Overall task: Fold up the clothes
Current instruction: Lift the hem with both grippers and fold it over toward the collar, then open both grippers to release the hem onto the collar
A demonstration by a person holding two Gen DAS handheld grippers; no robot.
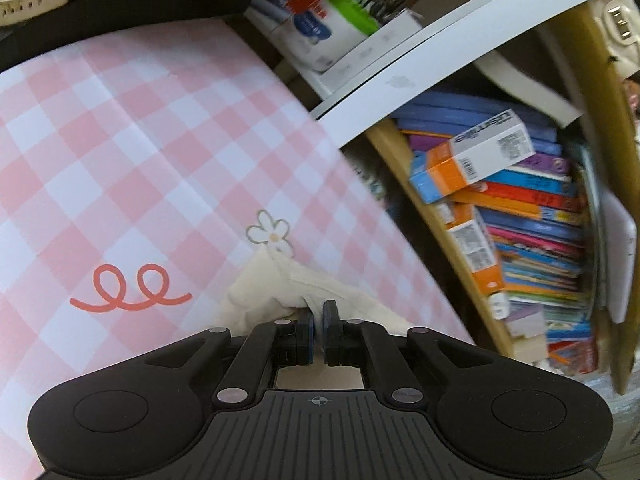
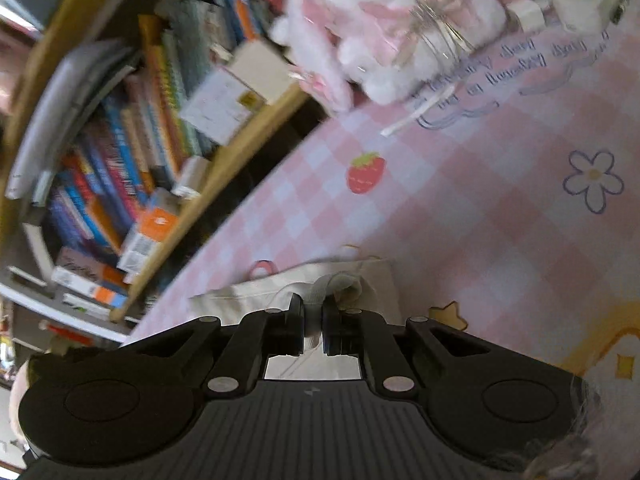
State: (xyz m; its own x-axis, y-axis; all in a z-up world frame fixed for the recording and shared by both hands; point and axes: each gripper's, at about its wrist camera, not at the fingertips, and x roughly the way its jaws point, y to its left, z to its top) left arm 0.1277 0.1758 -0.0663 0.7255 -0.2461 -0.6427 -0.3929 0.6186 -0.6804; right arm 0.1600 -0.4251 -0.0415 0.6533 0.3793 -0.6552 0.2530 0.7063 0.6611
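A cream cloth garment [image 1: 276,284] bunches just ahead of my left gripper [image 1: 319,312], whose blue-padded fingers are shut on a fold of it above the pink checked table cover [image 1: 140,152]. In the right wrist view the same cream garment [image 2: 260,292] lies in a flatter sheet with a ribbed edge pulled up. My right gripper [image 2: 313,312] is shut on that ribbed edge. Most of the garment is hidden under both gripper bodies.
A wooden bookshelf [image 1: 520,220] packed with books and boxes stands beside the table's right edge, also the bookshelf [image 2: 120,160] in the right view. A white and pink plush toy [image 2: 384,28] sits at the table's far end. Boxes and pens [image 1: 340,20] crowd a white shelf.
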